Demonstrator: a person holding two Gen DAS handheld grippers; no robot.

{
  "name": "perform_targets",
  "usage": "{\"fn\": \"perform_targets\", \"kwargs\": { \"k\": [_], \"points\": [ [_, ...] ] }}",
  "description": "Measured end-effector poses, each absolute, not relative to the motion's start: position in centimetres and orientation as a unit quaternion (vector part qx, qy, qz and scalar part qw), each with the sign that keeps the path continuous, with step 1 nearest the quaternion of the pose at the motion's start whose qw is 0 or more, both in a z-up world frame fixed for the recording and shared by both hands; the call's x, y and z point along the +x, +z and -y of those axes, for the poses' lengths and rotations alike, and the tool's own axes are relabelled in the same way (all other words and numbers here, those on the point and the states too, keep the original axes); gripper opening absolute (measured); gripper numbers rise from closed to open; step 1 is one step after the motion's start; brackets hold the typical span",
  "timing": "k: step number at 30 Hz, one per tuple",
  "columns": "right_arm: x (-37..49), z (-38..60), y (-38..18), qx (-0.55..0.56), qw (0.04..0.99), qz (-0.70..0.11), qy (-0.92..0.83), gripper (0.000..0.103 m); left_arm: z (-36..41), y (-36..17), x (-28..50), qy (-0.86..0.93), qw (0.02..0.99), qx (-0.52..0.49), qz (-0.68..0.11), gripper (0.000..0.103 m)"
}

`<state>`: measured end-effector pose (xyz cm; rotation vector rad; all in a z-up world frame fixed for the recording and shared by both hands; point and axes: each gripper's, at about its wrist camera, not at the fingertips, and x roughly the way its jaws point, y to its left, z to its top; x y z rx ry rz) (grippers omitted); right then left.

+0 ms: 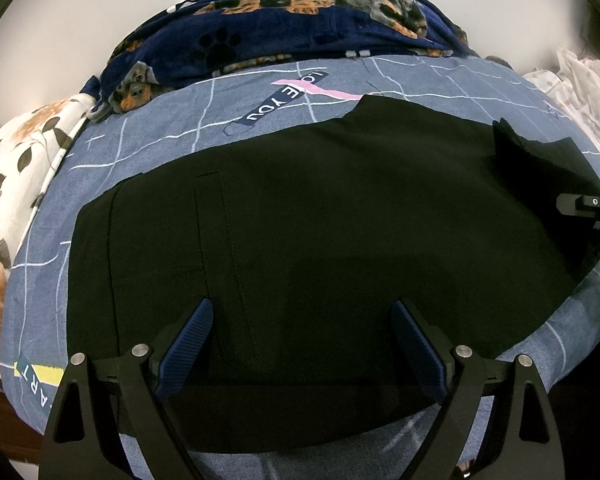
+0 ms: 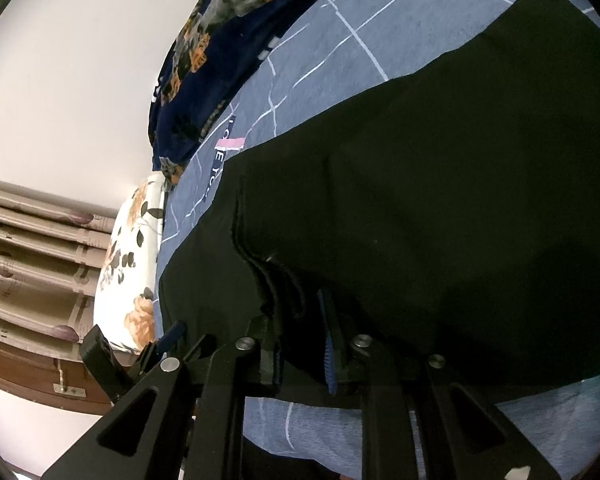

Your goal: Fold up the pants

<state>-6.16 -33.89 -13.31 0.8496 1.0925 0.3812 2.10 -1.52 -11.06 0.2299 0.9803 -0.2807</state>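
Black pants (image 1: 320,220) lie spread flat on a blue bedsheet (image 1: 160,132), the waistband and a pocket seam toward the left. My left gripper (image 1: 300,316) is open just above the pants' near edge, its blue pads (image 1: 188,344) apart and empty. My right gripper (image 2: 300,312) is shut on a bunched edge of the pants (image 2: 440,200) and lifts it off the sheet, so the cloth drapes over the fingers. The right gripper also shows at the right edge of the left wrist view (image 1: 588,208), with raised black cloth by it.
A navy dog-print blanket (image 1: 300,12) is heaped at the far side of the bed. A floral pillow (image 1: 20,168) lies at the left. White cloth (image 1: 580,84) sits at the far right. A white wall and curtains (image 2: 28,260) lie beyond the bed.
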Motion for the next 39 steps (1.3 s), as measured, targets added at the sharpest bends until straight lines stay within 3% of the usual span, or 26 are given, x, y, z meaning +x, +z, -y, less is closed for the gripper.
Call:
{"fn": "perform_targets", "kwargs": {
  "k": [7, 19, 39],
  "points": [
    [-6.1, 33.8, -13.5, 0.398, 0.748, -0.501, 0.177, 0.022, 1.5, -11.1, 2.1, -0.134, 0.867, 0.109, -0.468, 0.091],
    [-6.2, 33.3, -14.1, 0.43, 0.72, -0.505, 0.201, 0.044, 1.6, -11.1, 2.1, -0.134, 0.866, 0.109, -0.468, 0.092],
    [-6.4, 32.8, -14.4, 0.451, 0.703, -0.505, 0.217, 0.051, 1.5, -11.1, 2.2, -0.134, 0.866, 0.11, -0.469, 0.092]
  ]
}}
